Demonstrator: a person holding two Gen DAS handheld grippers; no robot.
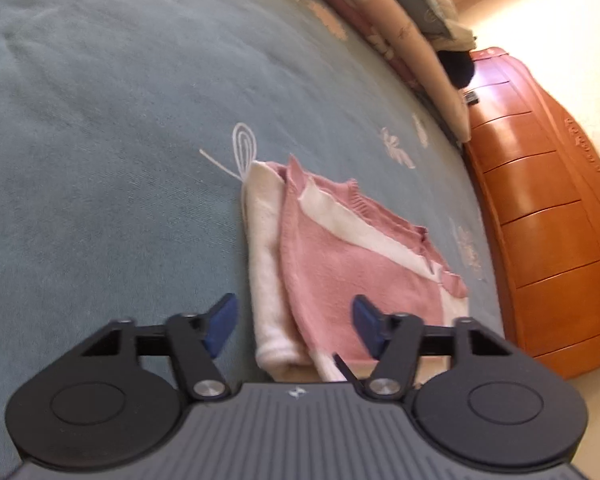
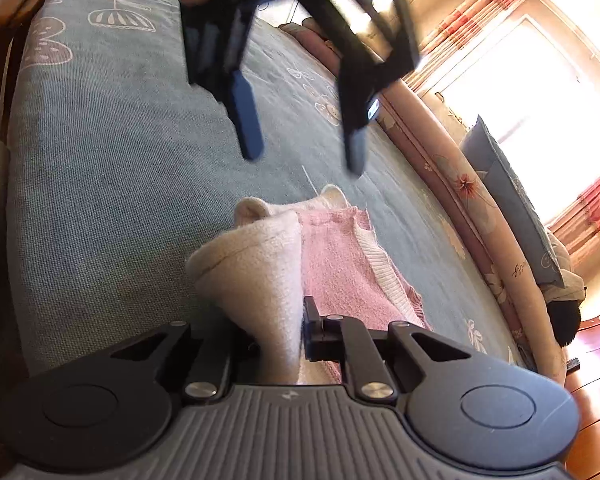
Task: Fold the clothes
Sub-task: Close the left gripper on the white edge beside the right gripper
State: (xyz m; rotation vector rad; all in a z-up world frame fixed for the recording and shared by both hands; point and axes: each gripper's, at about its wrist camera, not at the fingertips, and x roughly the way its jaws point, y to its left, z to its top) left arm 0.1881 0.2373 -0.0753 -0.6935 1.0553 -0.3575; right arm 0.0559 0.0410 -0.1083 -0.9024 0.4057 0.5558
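Pink and cream sweater point(image 1: 332, 264) lies part-folded on the blue-green bed cover point(image 1: 100, 160), lower centre of both views. Right tool point(image 2: 282, 340) clamped on a raised cream fold at bottom centre. Left tool point(image 2: 304, 152) hangs above, upper centre, jaws apart, gripping nothing. Wooden dresser point(image 1: 540, 220) at right edge.

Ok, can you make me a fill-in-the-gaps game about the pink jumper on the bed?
1. The pink and white jumper lies on a ____ bedspread.
2. The right gripper pinches the jumper's ____ part.
3. The left gripper holds ____.
4. The chest of drawers is made of ____.

Missing words: blue; white; nothing; wood
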